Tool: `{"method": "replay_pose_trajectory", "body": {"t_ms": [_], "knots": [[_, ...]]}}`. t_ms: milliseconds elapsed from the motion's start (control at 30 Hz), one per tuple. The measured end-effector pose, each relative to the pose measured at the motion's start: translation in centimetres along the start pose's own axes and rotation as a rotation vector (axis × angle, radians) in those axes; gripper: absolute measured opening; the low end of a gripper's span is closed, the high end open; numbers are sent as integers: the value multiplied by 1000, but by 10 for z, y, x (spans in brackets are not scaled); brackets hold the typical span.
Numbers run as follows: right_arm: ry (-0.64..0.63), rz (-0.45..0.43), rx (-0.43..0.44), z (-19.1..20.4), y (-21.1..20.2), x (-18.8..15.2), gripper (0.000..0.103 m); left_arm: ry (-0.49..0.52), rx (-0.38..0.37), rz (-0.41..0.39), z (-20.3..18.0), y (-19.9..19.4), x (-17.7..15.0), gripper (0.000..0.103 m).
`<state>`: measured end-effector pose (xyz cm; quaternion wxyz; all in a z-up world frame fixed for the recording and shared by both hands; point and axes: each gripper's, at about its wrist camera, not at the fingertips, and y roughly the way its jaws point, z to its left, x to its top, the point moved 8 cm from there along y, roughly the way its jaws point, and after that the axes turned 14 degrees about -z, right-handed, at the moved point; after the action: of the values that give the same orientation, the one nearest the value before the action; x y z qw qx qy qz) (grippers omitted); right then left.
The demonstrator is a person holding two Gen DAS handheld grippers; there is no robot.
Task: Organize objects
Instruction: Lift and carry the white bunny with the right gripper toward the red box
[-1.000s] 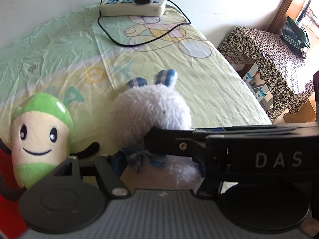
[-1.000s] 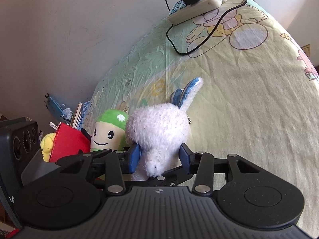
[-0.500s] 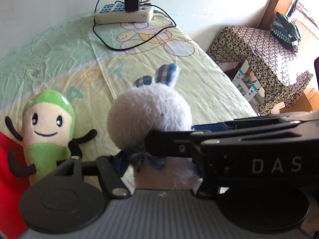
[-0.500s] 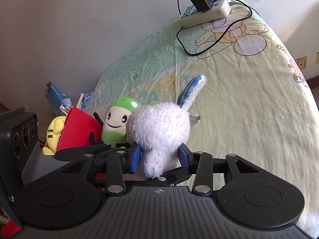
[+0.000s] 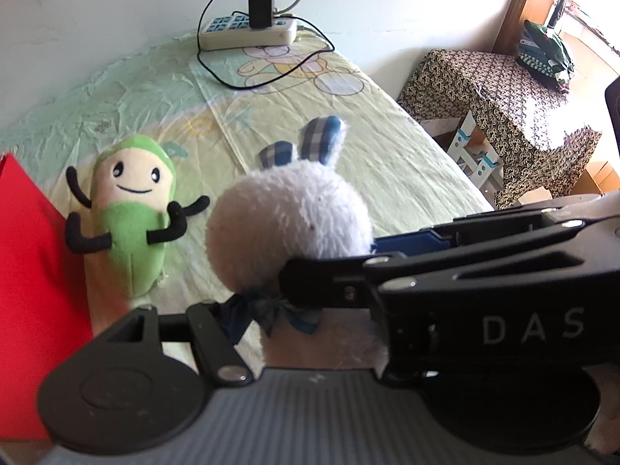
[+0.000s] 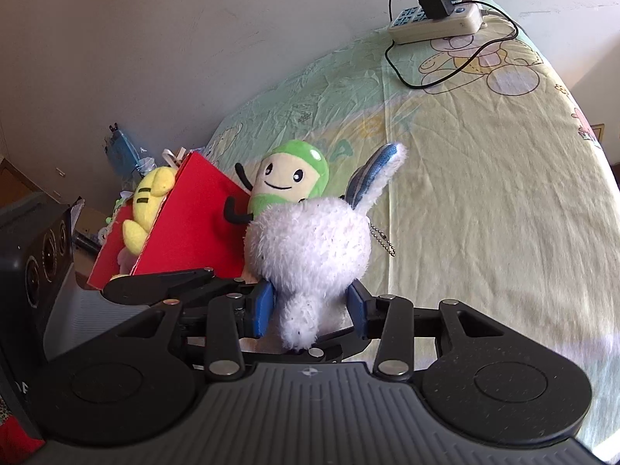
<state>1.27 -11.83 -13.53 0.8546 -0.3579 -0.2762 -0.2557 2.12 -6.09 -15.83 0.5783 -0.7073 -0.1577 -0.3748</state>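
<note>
A: Report the right gripper (image 6: 310, 304).
B: Its blue pads (image 6: 262, 306) are clamped on the lower body of the white plush rabbit (image 6: 308, 248), centre of the right wrist frame, raised above the bedsheet (image 6: 484, 213).
A: And the left gripper (image 5: 294, 302)?
B: The rabbit's body and its blue bow (image 5: 267, 310) lie between its fingers, low in the left wrist frame; whether they press on it I cannot tell.
A: Other items?
B: A green plush toy (image 6: 288, 184) lies on the sheet beside the red box (image 6: 186, 228), left of centre. A yellow plush (image 6: 149, 205) sits in that box. A power strip (image 6: 436, 23) lies at upper right.
</note>
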Motion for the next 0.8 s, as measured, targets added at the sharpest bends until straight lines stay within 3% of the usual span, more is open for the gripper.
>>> {"method": "replay_pose_trajectory", "body": {"t_ms": [500, 800], "knots": [[-64, 81, 69, 56, 0, -42, 44, 3, 68, -17, 23, -56, -40, 59], [-71, 153, 76, 103, 11, -72, 44, 34, 49, -5, 56, -93, -71, 59]]}}
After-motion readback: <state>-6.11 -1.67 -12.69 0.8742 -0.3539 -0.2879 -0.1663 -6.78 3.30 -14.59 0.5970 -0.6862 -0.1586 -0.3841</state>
